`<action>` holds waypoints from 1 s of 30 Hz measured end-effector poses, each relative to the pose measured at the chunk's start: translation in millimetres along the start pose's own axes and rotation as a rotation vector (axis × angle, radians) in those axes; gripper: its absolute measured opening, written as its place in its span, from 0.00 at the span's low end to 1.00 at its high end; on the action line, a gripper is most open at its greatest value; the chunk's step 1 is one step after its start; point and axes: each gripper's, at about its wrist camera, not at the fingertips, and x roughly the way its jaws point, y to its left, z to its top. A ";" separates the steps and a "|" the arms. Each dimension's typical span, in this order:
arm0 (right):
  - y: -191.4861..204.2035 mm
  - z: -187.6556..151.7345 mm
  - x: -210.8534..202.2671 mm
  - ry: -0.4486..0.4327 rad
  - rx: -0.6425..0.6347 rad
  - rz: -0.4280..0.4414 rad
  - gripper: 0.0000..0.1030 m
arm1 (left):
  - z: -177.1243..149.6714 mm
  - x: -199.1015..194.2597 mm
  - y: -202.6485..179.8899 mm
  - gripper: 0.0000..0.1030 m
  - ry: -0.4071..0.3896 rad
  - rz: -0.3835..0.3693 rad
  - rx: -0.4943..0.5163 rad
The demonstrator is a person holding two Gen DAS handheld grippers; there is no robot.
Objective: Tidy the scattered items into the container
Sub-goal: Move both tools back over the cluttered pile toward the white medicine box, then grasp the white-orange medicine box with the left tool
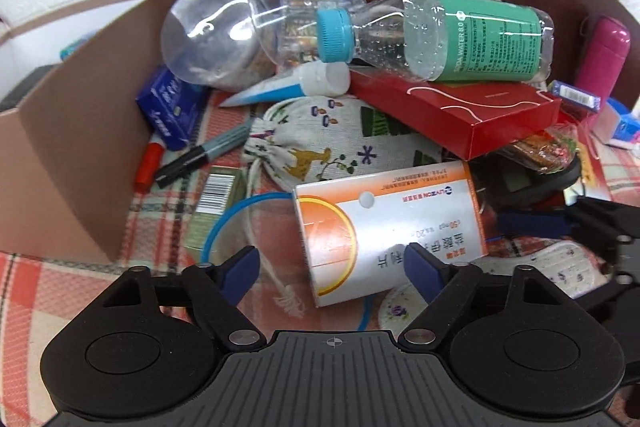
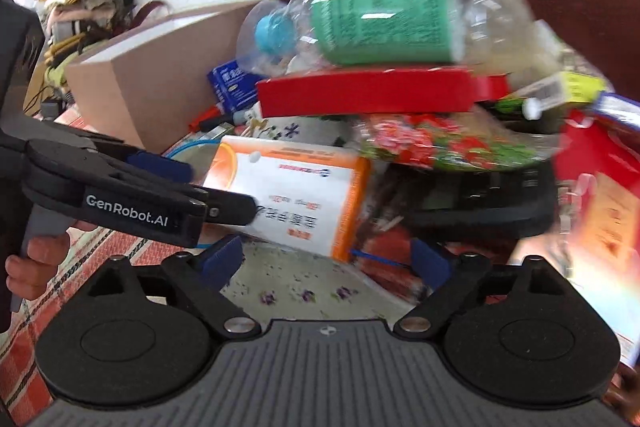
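L claw (image 1: 332,273) – marker (image 1: 202,155) L-view only

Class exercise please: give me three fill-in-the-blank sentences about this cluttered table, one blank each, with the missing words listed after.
1. The bottle with the green label has a ____ cap.
2. That bottle lies on its side on top of a ____ box.
3. The left gripper has its jaws around a white and ____ medicine box.

Missing words: blue; red; orange
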 end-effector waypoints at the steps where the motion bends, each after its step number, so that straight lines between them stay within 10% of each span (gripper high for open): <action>1: 0.7 1.3 3.3 0.007 -0.003 0.009 0.76 | 0.2 -0.4 0.6 0.70 0.003 -0.018 0.001; 7: 9.4 -0.2 -3.5 0.005 -0.017 -0.014 0.47 | -3.4 -9.0 -2.3 0.53 0.004 -0.054 0.021; 17: 39.7 -33.5 -69.2 -0.002 -0.024 0.064 0.57 | -54.1 -79.0 -25.5 0.62 -0.016 -0.063 0.080; 30: 40.9 -53.2 -78.1 0.018 0.043 0.042 0.73 | -83.8 -67.4 18.6 0.79 0.063 -0.125 -0.140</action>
